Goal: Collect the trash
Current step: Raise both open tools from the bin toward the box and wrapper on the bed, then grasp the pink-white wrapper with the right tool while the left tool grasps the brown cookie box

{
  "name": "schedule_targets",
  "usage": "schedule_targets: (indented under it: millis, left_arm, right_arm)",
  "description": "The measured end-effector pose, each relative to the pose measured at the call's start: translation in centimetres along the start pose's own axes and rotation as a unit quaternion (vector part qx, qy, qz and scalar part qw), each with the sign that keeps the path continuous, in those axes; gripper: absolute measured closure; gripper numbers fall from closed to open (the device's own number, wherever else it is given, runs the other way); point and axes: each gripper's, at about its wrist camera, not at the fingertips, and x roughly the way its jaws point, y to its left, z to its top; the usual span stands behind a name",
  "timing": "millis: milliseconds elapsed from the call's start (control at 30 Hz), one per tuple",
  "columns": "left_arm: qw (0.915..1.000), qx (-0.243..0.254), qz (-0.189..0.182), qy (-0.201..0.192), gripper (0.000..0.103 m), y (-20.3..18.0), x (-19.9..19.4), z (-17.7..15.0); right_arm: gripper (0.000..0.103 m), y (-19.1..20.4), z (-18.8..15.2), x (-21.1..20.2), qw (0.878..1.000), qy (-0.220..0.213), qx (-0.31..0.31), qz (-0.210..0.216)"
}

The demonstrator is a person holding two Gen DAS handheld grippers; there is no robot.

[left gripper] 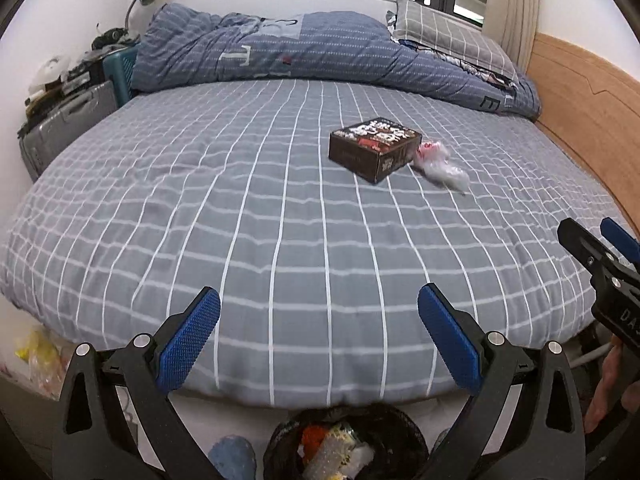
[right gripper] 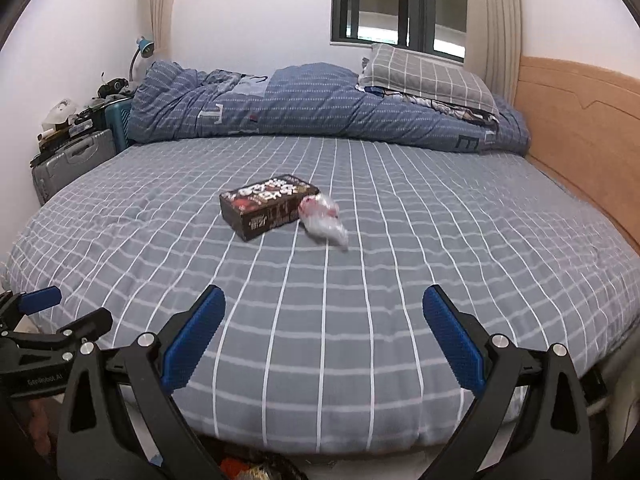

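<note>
Left wrist view: your left gripper (left gripper: 319, 312) is spread wide, empty, above the trash bin (left gripper: 396, 426); the brown box (left gripper: 374, 148) and crumpled plastic wrapper (left gripper: 440, 166) lie touching, far on the bed (left gripper: 200, 220).

Right wrist view: your right gripper (right gripper: 324, 316) gapes empty too, box (right gripper: 268, 205) and wrapper (right gripper: 323, 220) ahead.

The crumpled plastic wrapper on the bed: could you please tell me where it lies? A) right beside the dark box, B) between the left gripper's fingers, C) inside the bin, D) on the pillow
A: the crumpled plastic wrapper lies on the checked bedsheet right beside the dark box, far from both open grippers.
</note>
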Motion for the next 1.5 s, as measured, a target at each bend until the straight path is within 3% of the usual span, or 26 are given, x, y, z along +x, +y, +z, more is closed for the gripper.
schedule_targets:
  millis: [1000,1167,1400,1500]
  left_arm:
    - [0.9993,0.036,0.005,-0.005,0.006,-1.3,13.8,12.8]
    - [0.9990,0.036,-0.024,0.007,0.006,-1.2,16.7,14.7]
    - [0.9910,0.095,-0.088,0.034,0.006,-2.7,20.8,17.5]
    - [0.9875,0.109,-0.105,0.044,0.006,-3.1,22.2,17.9]
  right_arm:
    - [0.008,-2.2,7.6,15.0,1.000,0.031,0.000,-0.002]
    - [0.008,-2.1,8.0,18.4,0.998,0.061,-0.006,0.003]
    - [0.008,-2.0,8.1,22.2,0.996,0.090,-0.011,0.017]
    - [0.013,-1.7,7.8,23.8,0.994,0.104,-0.018,0.023]
